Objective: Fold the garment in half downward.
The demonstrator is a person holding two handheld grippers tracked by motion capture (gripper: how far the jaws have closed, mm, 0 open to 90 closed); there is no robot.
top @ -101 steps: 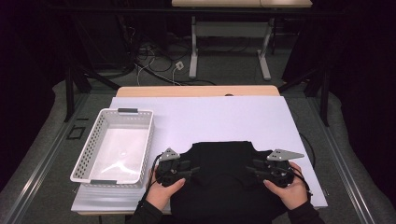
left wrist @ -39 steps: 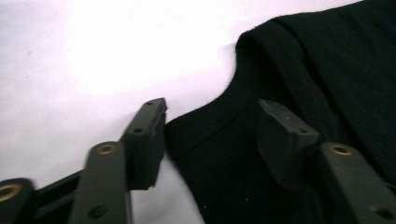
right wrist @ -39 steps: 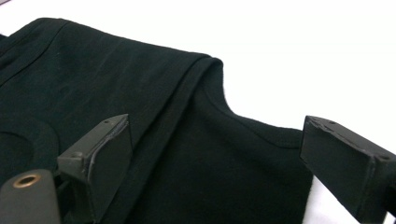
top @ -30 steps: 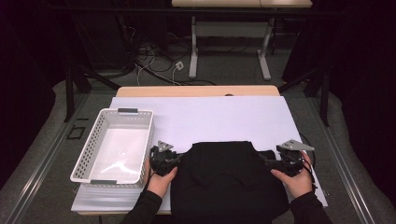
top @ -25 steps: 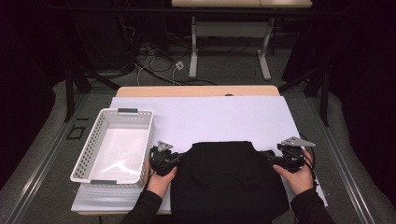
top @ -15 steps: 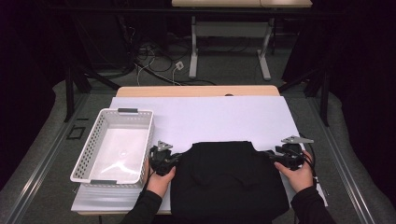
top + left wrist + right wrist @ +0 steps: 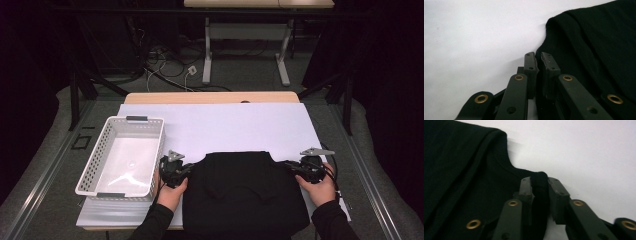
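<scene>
1. The left gripper (image 7: 537,58) pinches the near edge of the black garment (image 7: 245,192), jaws nearly together.
2. The right gripper (image 7: 539,182) has just closed on a fold of cloth at the opposite edge.
3. The garment lies flat between them on the white sheet (image 7: 225,125).
4. A white basket (image 7: 122,156) sits just beyond the left gripper.

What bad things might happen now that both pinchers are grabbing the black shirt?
1. The right gripper, whose jaws have just been closing, pinches only a small bunched fold at the edge of the black shirt. A hard pull might make it slip out.
2. The left gripper also bites just the cloth's edge, so one side could drop and the shirt would hang crooked.
3. The white basket sits close beside the left gripper; a swing that way might bump it.
</scene>
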